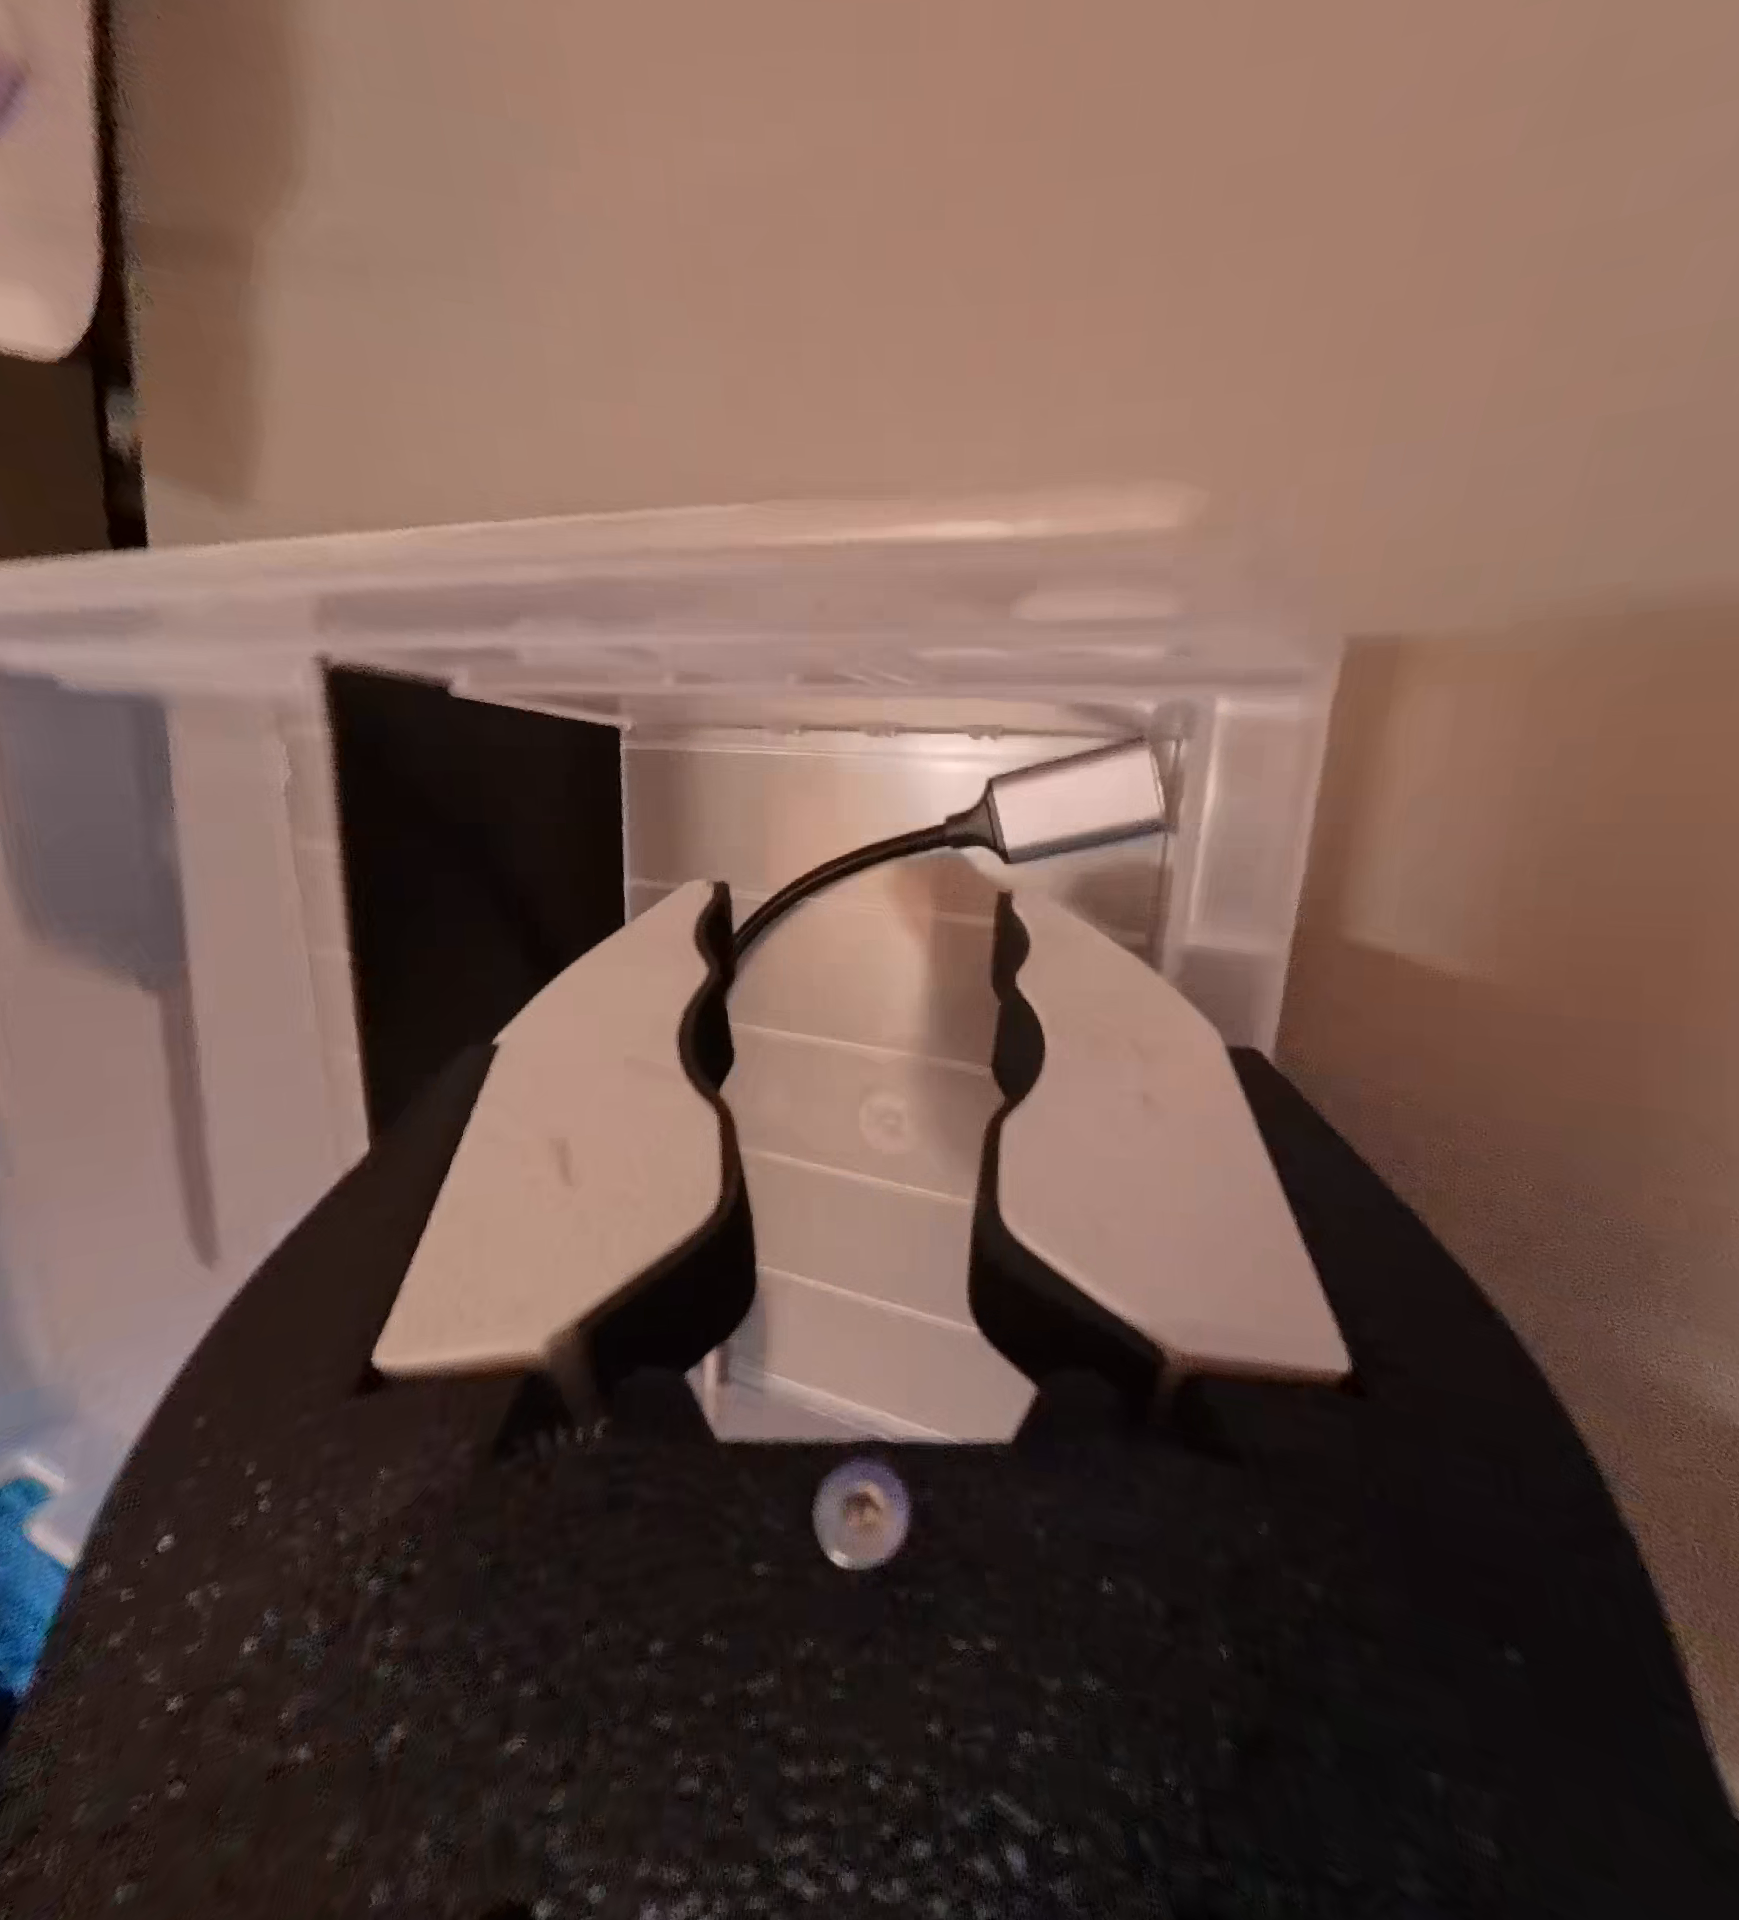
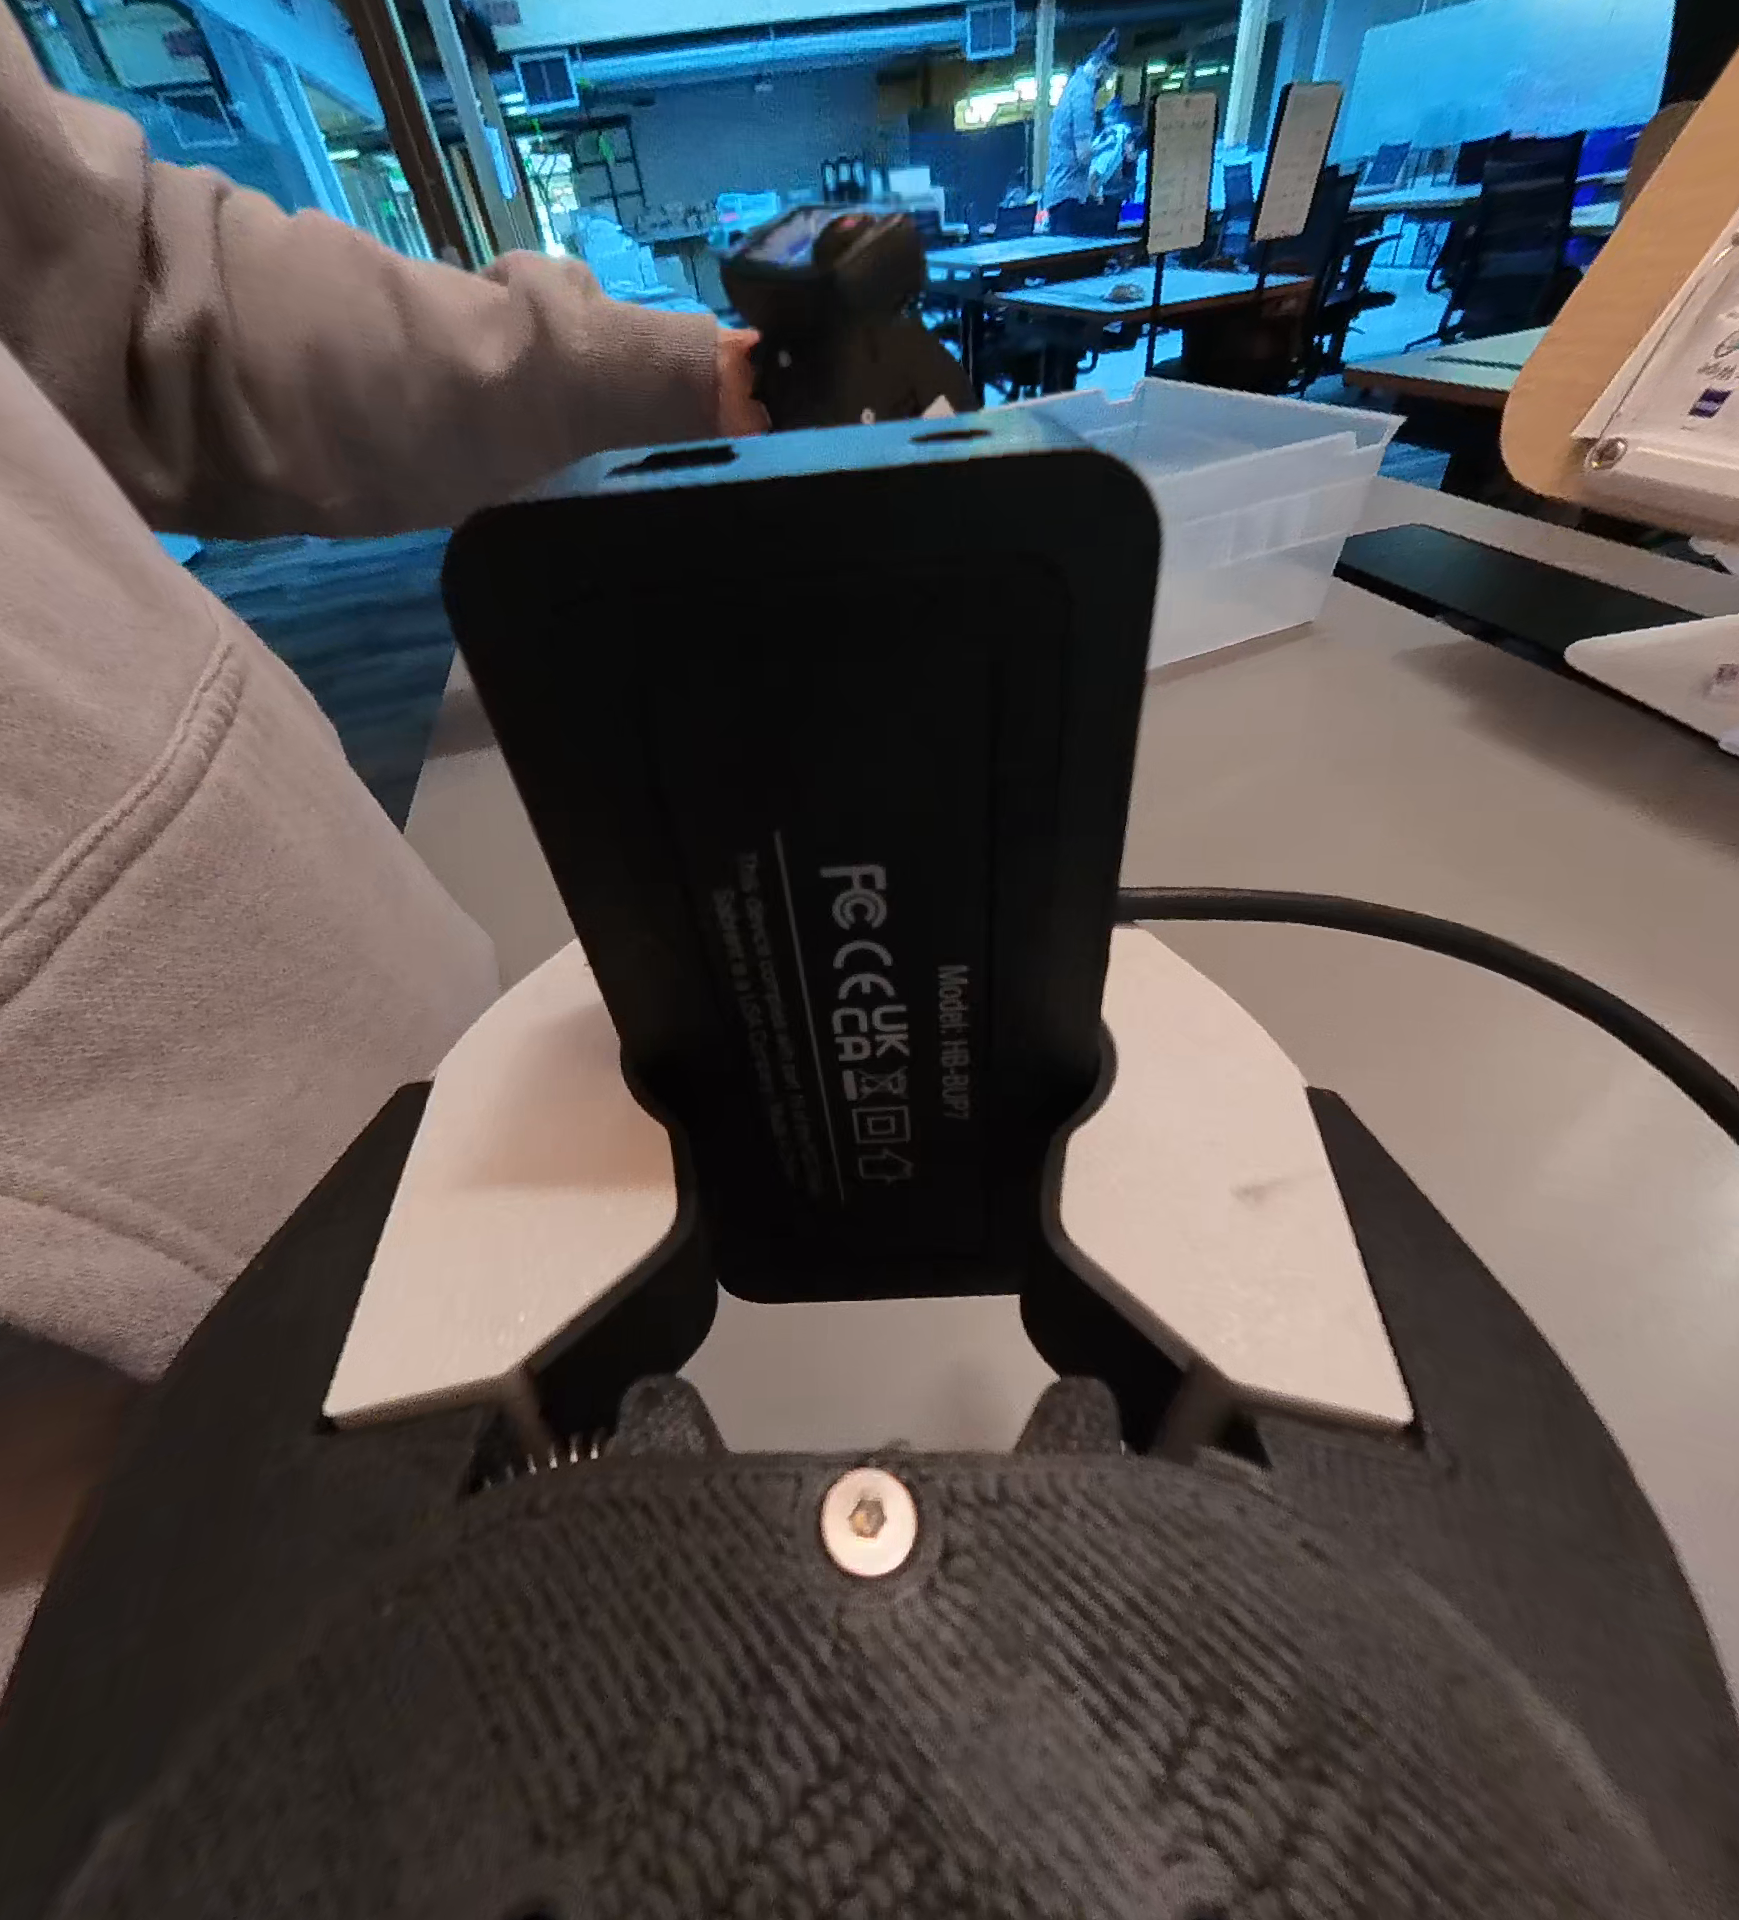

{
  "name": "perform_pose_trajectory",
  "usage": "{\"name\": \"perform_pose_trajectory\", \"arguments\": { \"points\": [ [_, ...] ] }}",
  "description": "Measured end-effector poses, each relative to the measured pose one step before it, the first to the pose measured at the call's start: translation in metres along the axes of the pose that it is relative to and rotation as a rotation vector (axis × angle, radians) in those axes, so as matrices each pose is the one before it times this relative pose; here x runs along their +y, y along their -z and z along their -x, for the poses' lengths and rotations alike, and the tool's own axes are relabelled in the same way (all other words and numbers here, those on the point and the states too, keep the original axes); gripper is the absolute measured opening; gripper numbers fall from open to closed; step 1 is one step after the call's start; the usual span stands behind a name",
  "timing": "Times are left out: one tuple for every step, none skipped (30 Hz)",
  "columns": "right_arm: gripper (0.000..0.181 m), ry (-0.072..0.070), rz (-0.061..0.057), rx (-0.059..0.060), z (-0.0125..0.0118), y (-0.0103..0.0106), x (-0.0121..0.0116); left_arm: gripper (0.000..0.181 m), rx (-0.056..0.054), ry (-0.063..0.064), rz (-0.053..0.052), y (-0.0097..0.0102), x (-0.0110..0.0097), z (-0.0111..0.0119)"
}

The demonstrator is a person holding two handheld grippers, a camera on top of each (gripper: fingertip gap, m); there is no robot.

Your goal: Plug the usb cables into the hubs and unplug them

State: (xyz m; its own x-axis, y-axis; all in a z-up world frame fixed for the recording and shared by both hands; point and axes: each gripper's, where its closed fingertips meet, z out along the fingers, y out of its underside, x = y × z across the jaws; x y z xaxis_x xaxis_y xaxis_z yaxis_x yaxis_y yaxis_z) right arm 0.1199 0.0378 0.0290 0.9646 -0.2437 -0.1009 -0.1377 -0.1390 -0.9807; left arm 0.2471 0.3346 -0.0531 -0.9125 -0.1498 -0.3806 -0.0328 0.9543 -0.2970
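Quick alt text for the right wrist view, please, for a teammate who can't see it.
The right claw is shut on a black USB hub, held upright above a grey table with its printed underside toward the camera. A black cable curves off to the right, and a clear plastic bin sits behind.

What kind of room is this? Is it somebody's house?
Probably not a house. It looks like a big shared workshop or office: rows of long tables with black office chairs, standing notice boards, and a clear plastic storage bin on the grey worktable.
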Motion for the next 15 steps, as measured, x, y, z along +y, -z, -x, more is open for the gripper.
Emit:
{"name": "perform_pose_trajectory", "arguments": {
  "points": [
    [0.075,0.0027,0.0040,-0.0048,0.00132,-0.00072,0.00105,0.046,0.0066,-0.0487,0.0211,-0.00507,0.00352,-0.00011],
    [0.075,-0.0040,-0.0002,-0.0136,0.00236,-0.00031,0.00046,0.046,0.0126,-0.0233,0.0227,-0.00477,0.00319,0.00097],
    [0.075,-0.0065,-0.0009,-0.0145,0.00229,-0.00013,0.00037,0.049,0.0177,-0.0127,0.0142,-0.00473,0.00170,0.00130],
    [0.075,-0.0016,-0.0012,-0.0025,0.00043,0.00016,0.00029,0.053,0.0252,-0.0169,-0.0028,-0.00408,-0.00061,0.00056],
    [0.075,0.0020,-0.0017,0.0065,-0.00102,0.00022,0.00024,0.051,0.0301,-0.0307,-0.0171,-0.00284,-0.00292,-0.00045],
    [0.075,-0.0025,-0.0002,0.0004,-0.00067,0.00045,0.00057,0.047,0.0200,-0.0401,-0.0195,-0.00227,-0.00347,0.00059],
    [0.075,-0.0062,0.0025,-0.0021,-0.00034,0.00052,0.00066,0.045,0.0074,-0.0393,-0.0135,-0.00250,-0.00273,0.00216],
    [0.075,-0.0012,0.0023,0.0032,-0.00066,0.00069,0.00045,0.044,0.0153,-0.0321,-0.0006,-0.00344,-0.00005,0.00105],
    [0.075,0.0030,-0.0009,0.0051,-0.00046,0.00074,0.00008,0.042,0.0224,-0.0172,0.0106,-0.00376,0.00227,-0.00009],
    [0.075,-0.0007,-0.0033,0.0009,0.00039,0.00087,-0.00018,0.021,0.0162,0.0041,0.0019,-0.00262,0.00145,0.00041],
    [0.075,-0.0043,-0.0039,0.0003,0.00046,0.00097,-0.00017,0.011,0.0077,0.0148,-0.0119,-0.00144,0.00037,0.00098],
    [0.075,-0.0011,-0.0019,0.0062,-0.00013,0.00095,0.00042,0.011,0.0123,0.0150,-0.0213,-0.00033,-0.00017,-0.00017],
    [0.075,0.0025,0.0002,0.0094,-0.00025,0.00122,0.00088,0.011,0.0145,0.0281,-0.0245,-0.00022,0.00010,-0.00029],
    [0.075,-0.0015,-0.0010,0.0032,0.00050,0.00143,0.00103,0.010,0.0139,0.0510,-0.0237,-0.00027,0.00046,0.00020],
    [0.075,-0.0055,-0.0040,0.0009,0.00066,0.00149,0.00094,0.009,0.0040,0.0760,-0.0169,-0.00024,0.00102,0.00161]
  ]
}}
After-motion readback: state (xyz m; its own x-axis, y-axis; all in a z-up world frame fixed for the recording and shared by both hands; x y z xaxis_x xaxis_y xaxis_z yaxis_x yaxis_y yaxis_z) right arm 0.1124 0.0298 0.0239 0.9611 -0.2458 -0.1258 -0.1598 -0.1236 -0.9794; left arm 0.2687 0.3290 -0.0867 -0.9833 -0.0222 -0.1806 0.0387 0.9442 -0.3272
